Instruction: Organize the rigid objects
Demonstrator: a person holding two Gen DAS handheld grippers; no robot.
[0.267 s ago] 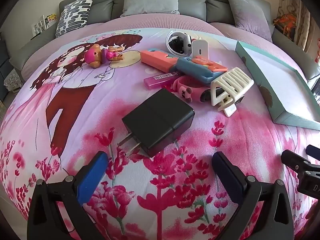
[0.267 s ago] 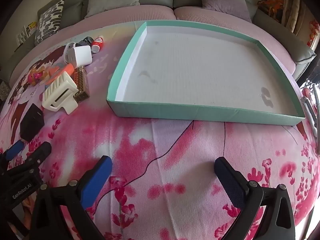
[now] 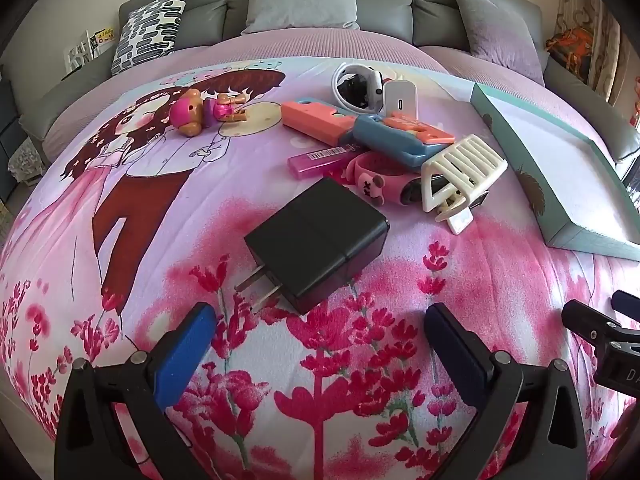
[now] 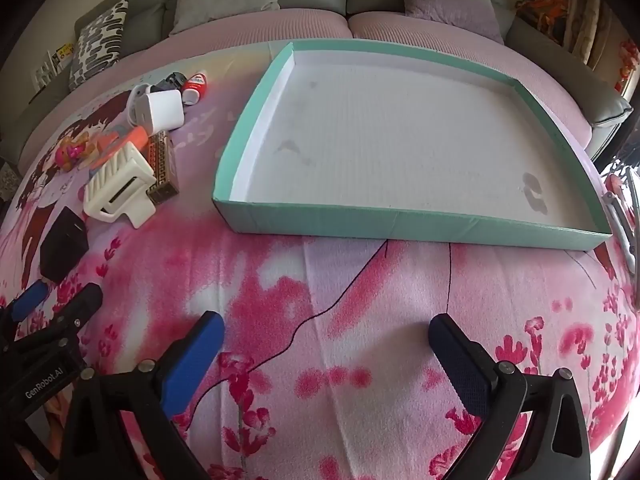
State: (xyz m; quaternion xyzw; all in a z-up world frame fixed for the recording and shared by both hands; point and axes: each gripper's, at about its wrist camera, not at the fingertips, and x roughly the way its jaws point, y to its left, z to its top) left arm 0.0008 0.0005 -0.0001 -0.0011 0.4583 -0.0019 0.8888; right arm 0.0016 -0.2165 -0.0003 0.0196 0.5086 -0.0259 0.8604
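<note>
The left hand-held gripper (image 3: 320, 332) is released: its jaws stand wide apart and hold nothing. It hovers low over the bed (image 3: 460, 280), aimed at the black charger (image 3: 320, 240), which lies just beyond the fingertips with its prongs pointing near-left. The right hand-held gripper (image 4: 324, 340) is also released and empty. It hovers over bare quilt, near the front wall of the tray (image 4: 400, 224).

Beyond the charger, a loose pile holds the other items: a white clip (image 3: 460, 172), a pink band (image 3: 372, 176), a pink stick (image 3: 316, 160), a blue-and-orange case (image 3: 384, 136), a white plug (image 3: 400, 98) and a white strap (image 3: 356, 84). A small doll (image 3: 204, 112) lies apart, far left. The tray sits to the right of the pile; nothing lies in it.

Step in hand, as judged: approach to the first pick; no item is sorted yet.

Next move, as judged:
1. Advance the left hand-held gripper until the jaws straddle the charger body.
2. Rotate the wrist so the pads meet its flat sides, clear of the prongs.
3. Clench, lift, and carry it right to the tray.
</note>
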